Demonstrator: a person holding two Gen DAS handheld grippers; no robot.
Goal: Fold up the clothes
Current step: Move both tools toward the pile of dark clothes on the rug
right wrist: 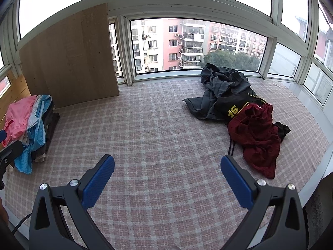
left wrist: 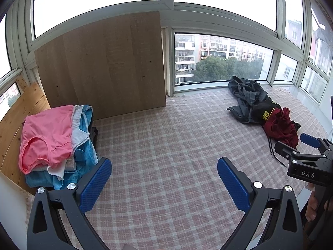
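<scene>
A stack of folded clothes [left wrist: 54, 137] with a pink garment on top lies at the left; it also shows in the right wrist view [right wrist: 27, 120]. An unfolded heap lies at the right: a dark grey and black garment [left wrist: 249, 100] [right wrist: 222, 91] and a dark red one [left wrist: 281, 125] [right wrist: 256, 133]. My left gripper [left wrist: 164, 179] is open and empty above the plaid cloth, beside the stack. My right gripper [right wrist: 167, 179] is open and empty, just left of the red garment; it also shows in the left wrist view [left wrist: 291, 143].
A pink plaid cloth [left wrist: 166, 137] covers the window platform. A brown board [left wrist: 104, 62] leans against the windows at the back left. Wooden planks [left wrist: 12, 125] stand at the far left. Window frames surround the platform.
</scene>
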